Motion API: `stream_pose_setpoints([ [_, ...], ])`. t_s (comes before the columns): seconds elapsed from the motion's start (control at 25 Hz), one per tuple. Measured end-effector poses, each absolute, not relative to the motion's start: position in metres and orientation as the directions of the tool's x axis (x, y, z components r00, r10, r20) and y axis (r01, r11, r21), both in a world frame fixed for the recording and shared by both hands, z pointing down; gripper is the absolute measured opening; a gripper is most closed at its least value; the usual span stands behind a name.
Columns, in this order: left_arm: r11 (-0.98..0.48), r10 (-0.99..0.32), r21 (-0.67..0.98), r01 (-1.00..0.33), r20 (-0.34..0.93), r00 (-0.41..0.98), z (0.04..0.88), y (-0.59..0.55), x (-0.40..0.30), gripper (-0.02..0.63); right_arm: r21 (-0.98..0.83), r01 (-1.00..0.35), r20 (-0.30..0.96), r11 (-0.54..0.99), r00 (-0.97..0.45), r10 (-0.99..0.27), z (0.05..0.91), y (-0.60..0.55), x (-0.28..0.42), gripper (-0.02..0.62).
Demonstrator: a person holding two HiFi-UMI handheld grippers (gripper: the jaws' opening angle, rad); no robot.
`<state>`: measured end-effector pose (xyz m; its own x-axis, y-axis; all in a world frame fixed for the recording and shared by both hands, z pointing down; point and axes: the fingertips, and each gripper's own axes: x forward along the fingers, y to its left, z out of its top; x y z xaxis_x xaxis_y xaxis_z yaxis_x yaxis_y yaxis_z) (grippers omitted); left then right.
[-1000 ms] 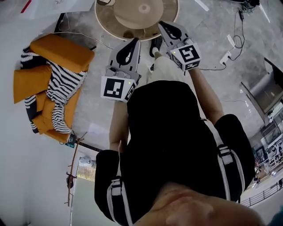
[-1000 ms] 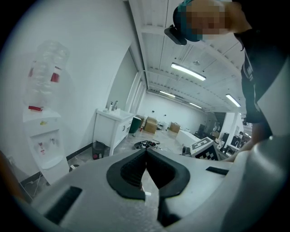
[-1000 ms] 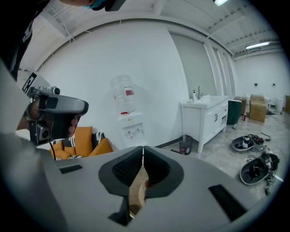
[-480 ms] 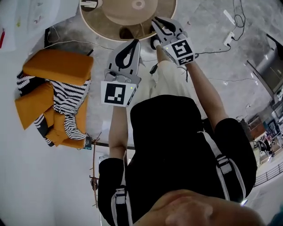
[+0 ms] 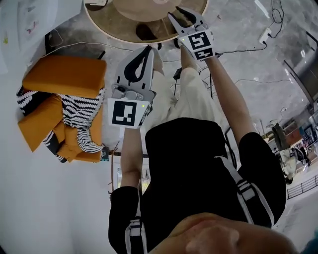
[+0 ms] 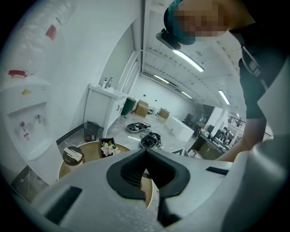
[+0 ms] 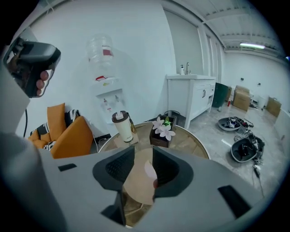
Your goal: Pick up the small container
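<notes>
A cream tumbler with a dark lid (image 7: pixel 121 126) stands on the round wooden table (image 7: pixel 195 145), next to a small dark box of pale flowers (image 7: pixel 162 131). Both also show in the left gripper view: the tumbler (image 6: pixel 72 155) and the flower box (image 6: pixel 107 147). My right gripper (image 7: pixel 142 152) hovers over the table's near part, short of both; its jaws are opening and only the tabletop shows between them. In the head view the right gripper (image 5: pixel 183 15) reaches over the table (image 5: pixel 114 25). My left gripper (image 5: pixel 147 48) hangs back, shut and empty (image 6: pixel 146 152).
An orange armchair with a striped cloth (image 5: pixel 64 104) stands left of the table. A water dispenser (image 7: pixel 106 90) and a white sink cabinet (image 7: pixel 192 97) stand behind the table. Cables (image 5: pixel 248 49) and dark gear (image 7: pixel 244 149) lie on the floor to the right.
The right gripper has moved farther out over the table and its jaws have spread apart. The left gripper stays shut, still short of the table edge.
</notes>
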<state>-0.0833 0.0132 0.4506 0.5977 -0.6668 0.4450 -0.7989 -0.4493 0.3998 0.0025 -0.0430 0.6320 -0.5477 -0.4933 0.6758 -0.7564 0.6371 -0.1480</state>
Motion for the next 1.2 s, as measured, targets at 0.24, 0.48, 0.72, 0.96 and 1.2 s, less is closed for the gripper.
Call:
stream_pose_setpoints([
  [0.24,-0.433,-0.633,0.43,-0.792,0.481,0.607,0.48,0.009,-0.096,0.017,-0.127,-0.802,0.693,0.583,-0.492,-0.526,0.681,-0.061,0.005,0.153],
  [0.48,-0.432,-0.613,0.459,-0.776,0.481,0.626,0.512,0.005,-0.095,0.018,-0.105,-0.79,0.717,0.605,-0.482,-0.504,0.722,-0.062,-0.008,0.163],
  [0.72,-0.451,-0.614,0.457,-0.767,0.466,0.638,0.532,-0.01,-0.09,0.017,-0.094,-0.797,0.731,0.596,-0.462,-0.503,0.752,-0.072,-0.009,0.181],
  [0.96,-0.423,-0.6,0.461,-0.78,0.502,0.623,0.563,-0.02,-0.084,0.017,-0.091,-0.802,0.73,0.59,-0.457,-0.509,0.772,-0.08,-0.009,0.187],
  [1.2,-0.394,-0.599,0.491,-0.777,0.504,0.623,0.576,-0.028,-0.081,0.017,-0.081,-0.806,0.727,0.586,-0.45,-0.519,0.783,-0.087,-0.013,0.176],
])
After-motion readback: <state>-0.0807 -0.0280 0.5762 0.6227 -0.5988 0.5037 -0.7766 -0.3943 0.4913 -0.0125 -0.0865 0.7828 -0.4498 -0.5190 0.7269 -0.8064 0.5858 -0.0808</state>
